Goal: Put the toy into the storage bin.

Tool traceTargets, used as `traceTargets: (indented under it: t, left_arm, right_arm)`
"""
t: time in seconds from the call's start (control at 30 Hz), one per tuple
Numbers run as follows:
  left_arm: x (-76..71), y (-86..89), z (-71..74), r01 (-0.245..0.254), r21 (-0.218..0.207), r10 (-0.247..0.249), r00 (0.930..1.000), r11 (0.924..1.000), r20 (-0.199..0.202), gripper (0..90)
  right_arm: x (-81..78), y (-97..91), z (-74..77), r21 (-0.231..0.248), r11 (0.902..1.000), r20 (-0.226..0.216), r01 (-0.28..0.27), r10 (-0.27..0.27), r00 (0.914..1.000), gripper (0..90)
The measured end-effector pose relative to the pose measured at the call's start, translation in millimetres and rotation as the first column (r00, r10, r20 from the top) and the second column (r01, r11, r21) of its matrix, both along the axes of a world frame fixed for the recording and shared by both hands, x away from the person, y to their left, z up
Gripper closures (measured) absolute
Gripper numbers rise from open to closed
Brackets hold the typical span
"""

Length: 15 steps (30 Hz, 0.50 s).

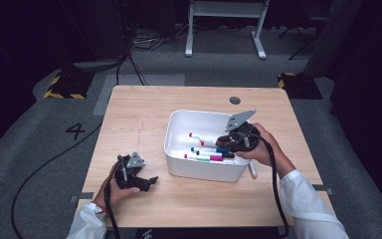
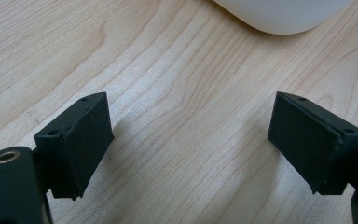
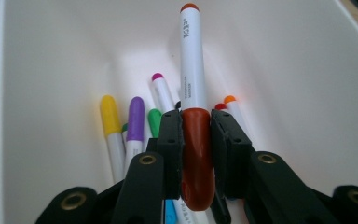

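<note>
My right gripper (image 3: 196, 140) pinches a marker (image 3: 193, 93) by its red-orange cap, barrel pointing away, inside the white bin (image 1: 179, 124). Beneath it on the bin floor lie other markers: a yellow-capped one (image 3: 110, 116), a purple-capped one (image 3: 135, 119), a green-capped one (image 3: 154, 122) and more, crowded beside my jaws. One more marker (image 1: 252, 170) lies on the table (image 1: 129, 114) just outside the bin's near right corner. My left gripper (image 2: 191, 140) rests left of the bin, jaws spread over bare wood.

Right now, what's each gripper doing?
Left gripper: open, holding nothing, over the table.
Right gripper: closed on a red-capped marker above the white bin.
</note>
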State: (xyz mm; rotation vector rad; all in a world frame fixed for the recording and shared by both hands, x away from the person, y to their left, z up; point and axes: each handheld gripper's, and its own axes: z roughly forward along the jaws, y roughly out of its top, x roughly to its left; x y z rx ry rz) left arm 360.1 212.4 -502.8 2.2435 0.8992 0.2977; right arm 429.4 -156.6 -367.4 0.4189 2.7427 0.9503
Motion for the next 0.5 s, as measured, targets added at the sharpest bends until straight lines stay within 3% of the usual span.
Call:
traceTargets:
  t: [0.5]
  left_arm:
    - [-0.2, -0.1, -0.1, -0.001, -0.002, 0.001, 1.0, 1.0, 0.0, 13.6]
  right_arm:
    - [-23.1, 0.5, -3.4, -0.029, 0.9932, -0.057, -0.112, 0.111, 0.9923, 75.3]
